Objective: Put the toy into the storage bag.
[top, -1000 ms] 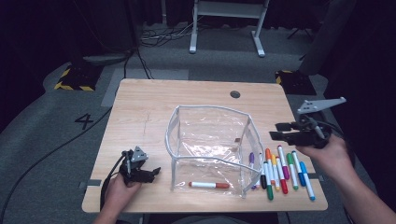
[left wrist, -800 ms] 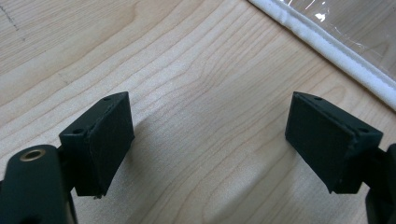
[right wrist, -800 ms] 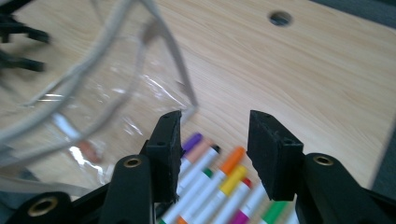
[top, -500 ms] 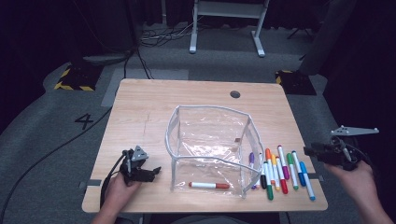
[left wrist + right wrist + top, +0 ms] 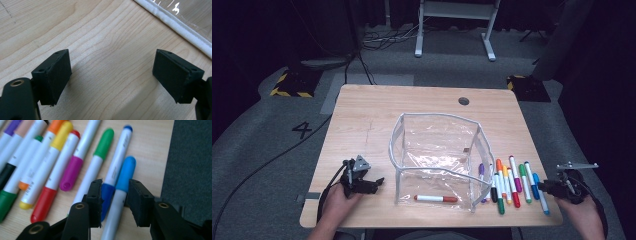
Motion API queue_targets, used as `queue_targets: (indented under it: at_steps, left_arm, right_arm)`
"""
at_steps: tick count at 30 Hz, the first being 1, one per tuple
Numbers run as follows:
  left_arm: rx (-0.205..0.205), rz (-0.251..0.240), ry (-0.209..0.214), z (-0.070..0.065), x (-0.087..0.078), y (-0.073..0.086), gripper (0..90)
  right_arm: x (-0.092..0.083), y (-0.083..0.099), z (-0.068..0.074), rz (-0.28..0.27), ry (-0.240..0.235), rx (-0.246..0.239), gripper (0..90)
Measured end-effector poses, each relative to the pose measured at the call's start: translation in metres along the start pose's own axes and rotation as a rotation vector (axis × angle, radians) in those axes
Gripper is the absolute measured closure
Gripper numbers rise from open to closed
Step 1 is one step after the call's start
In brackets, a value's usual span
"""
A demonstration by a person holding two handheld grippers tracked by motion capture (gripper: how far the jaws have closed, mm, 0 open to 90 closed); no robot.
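Note:
A clear plastic pouch (image 5: 399,145) stands open mid-table with a red-capped marker (image 5: 435,198) lying inside near its front wall. Several coloured markers (image 5: 512,180) lie in a row to its right. My right gripper (image 5: 546,188) (image 5: 115,187) is low at the row's right end. Its jaws have just been closing and now straddle the light-blue-capped marker (image 5: 126,170) (image 5: 539,192) and the dark blue end of its neighbour (image 5: 107,193); I see no firm pinch. My left gripper (image 5: 378,181) (image 5: 111,75) rests open on bare wood left of the pouch.
The wooden table (image 5: 377,115) has a cable hole (image 5: 464,101) near its far edge. The table's right edge and dark floor (image 5: 192,165) lie just beside the right gripper. The pouch's white-trimmed rim (image 5: 180,27) is close ahead of the left jaws.
The right gripper has dropped from above the markers to table level at the row's right end, and its jaws have narrowed. The left gripper has stayed put.

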State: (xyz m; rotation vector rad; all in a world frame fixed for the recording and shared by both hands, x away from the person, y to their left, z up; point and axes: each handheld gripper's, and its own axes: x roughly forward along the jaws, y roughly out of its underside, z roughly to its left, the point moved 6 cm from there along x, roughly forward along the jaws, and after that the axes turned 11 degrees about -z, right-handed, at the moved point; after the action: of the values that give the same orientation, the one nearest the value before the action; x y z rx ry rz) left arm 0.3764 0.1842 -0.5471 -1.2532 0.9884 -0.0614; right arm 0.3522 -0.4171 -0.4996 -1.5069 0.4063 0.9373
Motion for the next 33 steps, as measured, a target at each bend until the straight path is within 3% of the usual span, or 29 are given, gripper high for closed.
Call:
queue_targets:
  at_steps: [6,13,19,22,25,30,33]
  left_arm:
    - [0.0,0.0,0.0,0.0,0.0,0.0,15.5]
    - [0.0,0.0,0.0,0.0,0.0,0.0,15.6]
    - [0.0,0.0,0.0,0.0,0.0,0.0,15.5]
    - [0.002,-0.001,0.0,0.0,0.0,0.0,15.6]
    - [0.001,0.0,0.0,0.0,0.0,0.0,15.6]
    - [0.002,-0.001,-0.001,0.0,0.0,0.0,15.6]
    - [0.002,-0.001,-0.002,0.0,0.0,0.0,15.6]
  right_arm:
    - [0.009,0.013,-0.003,0.036,0.001,0.021,67.1]
    - [0.014,0.015,-0.003,0.075,0.061,-0.01,72.2]
    - [0.013,0.017,-0.003,0.082,0.061,0.037,76.3]
    - [0.01,0.014,-0.006,0.062,0.067,0.04,76.5]
    - [0.0,0.006,-0.005,0.034,0.038,0.04,76.6]
    - [-0.021,-0.018,0.003,-0.027,-0.01,0.009,76.6]
    - [-0.035,-0.038,0.012,-0.073,-0.054,-0.047,76.5]
